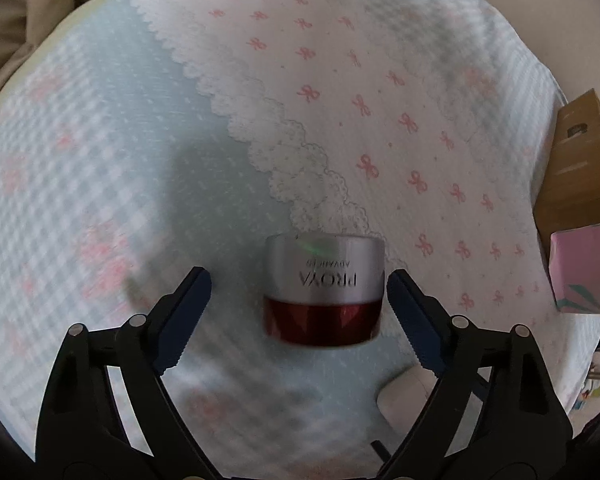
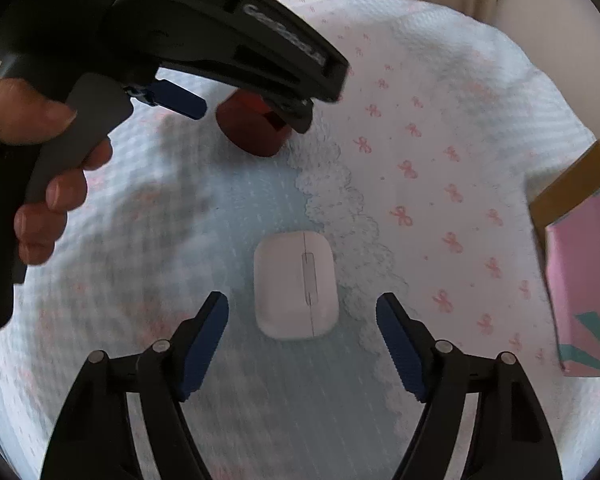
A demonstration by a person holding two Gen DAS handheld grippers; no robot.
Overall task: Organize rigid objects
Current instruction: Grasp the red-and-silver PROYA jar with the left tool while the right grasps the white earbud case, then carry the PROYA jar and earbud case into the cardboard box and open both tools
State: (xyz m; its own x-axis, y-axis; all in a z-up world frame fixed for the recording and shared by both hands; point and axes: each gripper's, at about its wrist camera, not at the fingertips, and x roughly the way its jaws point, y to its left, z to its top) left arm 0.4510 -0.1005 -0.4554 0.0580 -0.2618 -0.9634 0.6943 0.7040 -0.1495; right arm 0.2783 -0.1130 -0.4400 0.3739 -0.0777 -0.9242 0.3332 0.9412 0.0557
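Left wrist view first: your left gripper is pointing steeply down at the bedspread, jaws apart with a cream jar sitting between the tips – silver lid, red glass base, lettering upside down from this angle. The jar sits nearer the right finger, but I can't tell whether that pad actually touches it; the left pad is clearly off it. Far right edge there's a cardboard box with a pink box just below it, both well apart from the jar. Right wrist view: your right gripper also has its jaws apart, hovering over a white mouse that lies flat on the blue part of the cloth right by the scalloped lace edge – neither pad is touching it. Up top you can see your hand wrapped around the other gripper's handle, and the red jar base peeking out under its fingers.
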